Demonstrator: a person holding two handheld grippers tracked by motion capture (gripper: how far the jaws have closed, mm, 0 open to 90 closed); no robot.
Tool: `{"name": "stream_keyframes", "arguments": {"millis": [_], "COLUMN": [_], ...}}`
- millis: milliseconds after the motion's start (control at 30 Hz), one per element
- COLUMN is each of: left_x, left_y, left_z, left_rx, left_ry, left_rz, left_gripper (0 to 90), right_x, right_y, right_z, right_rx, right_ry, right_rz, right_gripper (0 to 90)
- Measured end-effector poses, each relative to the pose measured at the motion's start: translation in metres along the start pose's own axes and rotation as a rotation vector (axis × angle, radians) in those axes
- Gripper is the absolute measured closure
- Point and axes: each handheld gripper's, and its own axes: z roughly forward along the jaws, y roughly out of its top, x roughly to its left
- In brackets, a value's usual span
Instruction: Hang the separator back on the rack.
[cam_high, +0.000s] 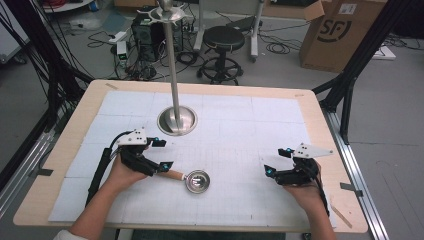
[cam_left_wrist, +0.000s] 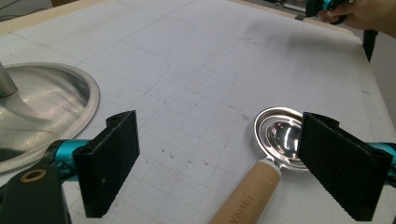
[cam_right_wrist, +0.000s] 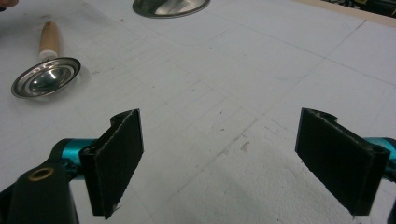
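Observation:
A small metal scoop (cam_high: 197, 181) with a wooden handle (cam_high: 174, 175) lies flat on the white mat, just left of the table's middle and towards the front. My left gripper (cam_high: 162, 154) hovers over the handle end, open. In the left gripper view the handle (cam_left_wrist: 247, 196) lies between the jaws close to the right pad (cam_left_wrist: 341, 172), and neither pad presses on it. The scoop's bowl (cam_left_wrist: 280, 135) sits just beyond that pad. My right gripper (cam_high: 277, 161) rests over the mat at the front right, open. In its own view, only bare mat lies between its pads (cam_right_wrist: 116, 158).
A tall metal pole rises from a round steel base (cam_high: 177, 120) behind the scoop at centre left. The white gridded mat (cam_high: 240, 130) covers most of the wooden table (cam_high: 65, 135). A stool (cam_high: 222, 42) and a cardboard box (cam_high: 340, 30) stand on the floor beyond.

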Motion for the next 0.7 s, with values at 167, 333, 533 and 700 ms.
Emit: {"name": "stream_keyframes", "arguments": {"millis": [167, 333, 533, 700], "left_x": [-0.0016, -0.0045, -0.0018, -0.0033], "left_y": [0.001, 0.0009, 0.0016, 0.0043], "left_z": [-0.0019, -0.0012, 0.0006, 0.0049], "left_rx": [0.001, 0.02, 0.025, 0.06], "left_ry": [-0.001, -0.016, -0.033, -0.02], "left_rz": [0.001, 0.009, 0.007, 0.033], "left_gripper": [14.3, 14.4, 14.4, 14.1], "right_x": [0.0003, -0.0006, -0.0005, -0.0022], "right_y": [-0.0005, 0.0003, 0.0012, 0.0009], "right_z": [0.0004, -0.0005, -0.0006, 0.0017], "right_rx": [0.008, -0.003, -0.007, 0.0], "right_ry": [0.001, -0.003, -0.001, -0.002], "right_rz": [-0.005, -0.002, 0.001, 0.0], "right_gripper": [13.9, 13.9, 13.9, 14.0]}}
